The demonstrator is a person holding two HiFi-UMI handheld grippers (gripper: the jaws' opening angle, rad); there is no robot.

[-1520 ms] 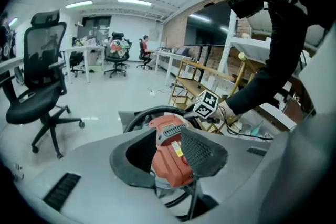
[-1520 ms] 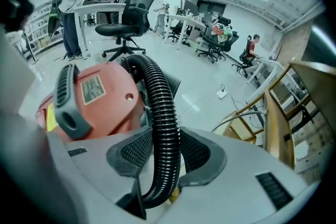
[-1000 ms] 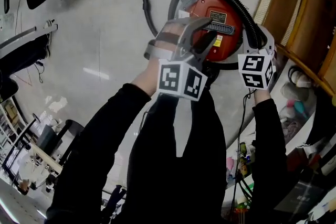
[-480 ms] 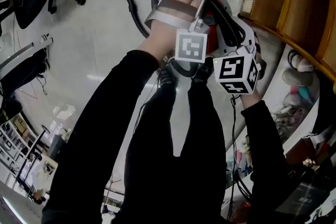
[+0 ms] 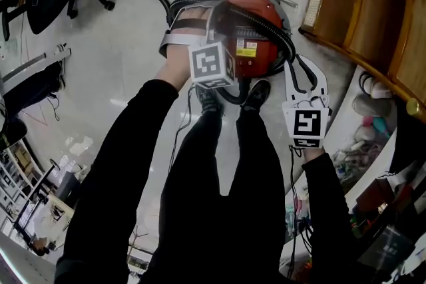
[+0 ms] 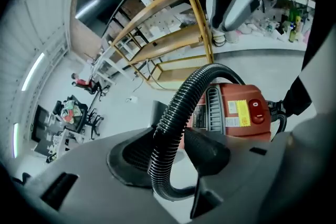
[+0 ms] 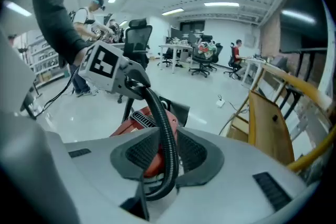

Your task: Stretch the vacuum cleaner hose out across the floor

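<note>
Hose (image 6: 176,107): ribbed, likely light, floppy, springy. Left fingers (image 6: 128,157) and right fingers (image 7: 197,152), just closing, both grip it; ribs should stop slipping.

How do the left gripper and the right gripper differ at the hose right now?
The left gripper has its jaws set wider on the hose than the right gripper does. In the head view the left gripper is over the red vacuum cleaner, while the right gripper is beside it, nearer the person. Shared: both have the ribbed hose between their pads, and both have just been closing.
</note>
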